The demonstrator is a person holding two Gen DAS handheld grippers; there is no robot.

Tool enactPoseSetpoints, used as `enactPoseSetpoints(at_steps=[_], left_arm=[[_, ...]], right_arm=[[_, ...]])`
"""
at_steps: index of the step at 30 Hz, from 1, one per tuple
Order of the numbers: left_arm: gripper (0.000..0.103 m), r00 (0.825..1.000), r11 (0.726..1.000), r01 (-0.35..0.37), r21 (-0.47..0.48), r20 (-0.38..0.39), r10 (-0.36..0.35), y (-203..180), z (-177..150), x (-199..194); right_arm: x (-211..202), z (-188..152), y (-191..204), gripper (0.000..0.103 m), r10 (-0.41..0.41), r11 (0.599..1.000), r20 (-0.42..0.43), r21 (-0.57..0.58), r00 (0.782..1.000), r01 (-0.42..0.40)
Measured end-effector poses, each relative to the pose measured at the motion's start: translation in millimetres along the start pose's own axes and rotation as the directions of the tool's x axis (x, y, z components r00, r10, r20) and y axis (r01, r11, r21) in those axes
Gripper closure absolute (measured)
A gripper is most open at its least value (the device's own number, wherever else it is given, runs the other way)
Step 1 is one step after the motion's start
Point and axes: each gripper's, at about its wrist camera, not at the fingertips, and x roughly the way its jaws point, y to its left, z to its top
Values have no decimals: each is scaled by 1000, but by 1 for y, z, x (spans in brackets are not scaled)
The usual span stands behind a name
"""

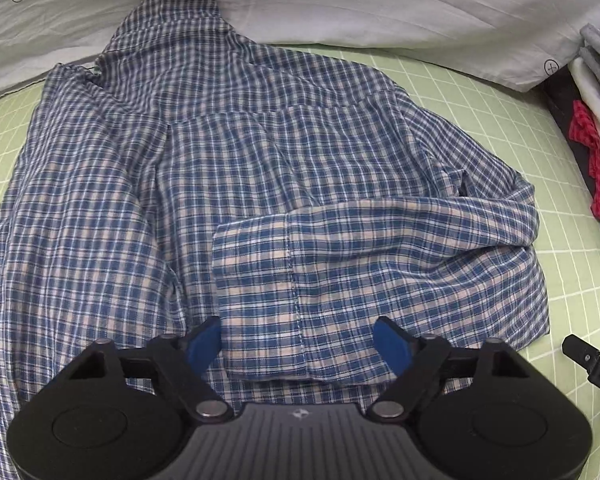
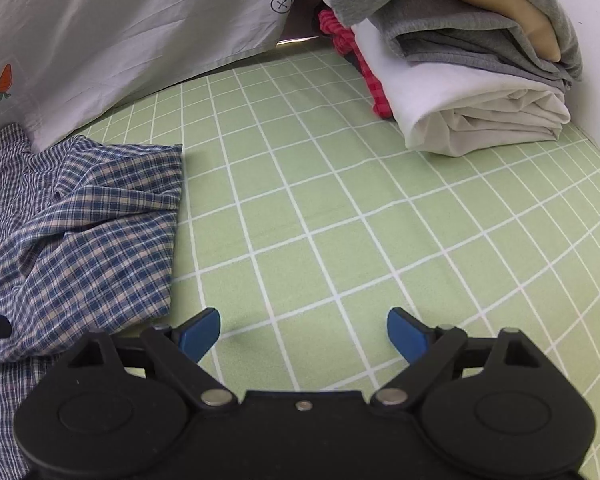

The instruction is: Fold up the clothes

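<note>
A blue, white and tan checked shirt [image 1: 228, 168] lies back-up on the green grid sheet, collar toward the far pillow. Its right sleeve [image 1: 340, 264] is folded across the back, cuff pointing left. My left gripper [image 1: 298, 340] hovers open just above the lower part of that folded sleeve, holding nothing. In the right wrist view the shirt's right edge [image 2: 84, 232] lies at the left. My right gripper [image 2: 304, 330] stands open over bare green sheet to the right of the shirt, with nothing between its blue fingertips [image 2: 204, 330].
A white pillowcase [image 1: 340, 4] with small printed marks lies along the far side. A stack of folded clothes [image 2: 472, 80], grey, cream, white and red, sits at the far right. The green grid sheet [image 2: 360, 220] lies bare between shirt and stack.
</note>
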Motion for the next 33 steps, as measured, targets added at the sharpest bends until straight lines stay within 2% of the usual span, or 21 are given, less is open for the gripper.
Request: enactPoseSetpoints(at_steps=[1,2,3,4,5,6,8,13,18,21,25,28,33], left_arm=[[39,1000,1000,6,7,-5,-6,-4,1,3],[48,1000,1000,12,15,-9,-12,-7,2,6],[61,1000,1000,19,7,3,-19,-4,3,3],[67,999,1000,27,-7,22,-27,1,3,-3],[81,999,999,35,-21,41,-34,6,4,-9],[87,997,999,43,-34,59,-41,12,4,-15],[92,994,996,60,-60,97,-54,22,6,-27],[94,978,987,106,-122,193,-81,49,9,-57],[95,952,971,157,-179,288,-101,76,12,-86],[95,932,963,172,-208,350,-91,107,16,-104],[96,918,943,165,-289,395,-39,166,23,-116],[96,906,903,183,-388,424,-1,227,27,-120],[97,885,807,217,-549,459,75,325,26,-119]], right_arm=[[0,0,-1,12,-4,1000,0,2,1000,4],[0,0,-2,12,-9,1000,1,4,1000,9],[0,0,-3,12,-13,1000,0,6,1000,13],[0,0,-4,12,-14,1000,-1,10,1000,14],[-1,0,-4,12,-13,1000,-2,13,1000,13],[-2,0,-4,12,-11,1000,-2,14,1000,11],[-5,-1,-2,12,-5,1000,2,7,1000,5],[-19,-6,14,11,20,998,15,-55,1000,-19],[-35,-15,46,11,59,991,19,-122,998,-56],[-44,-22,73,11,74,980,20,-186,997,-69],[-53,-34,111,11,73,961,11,-269,997,-67],[-56,-45,135,11,55,952,3,-302,999,-51],[-57,-56,172,11,-9,955,-3,-296,1000,8]])
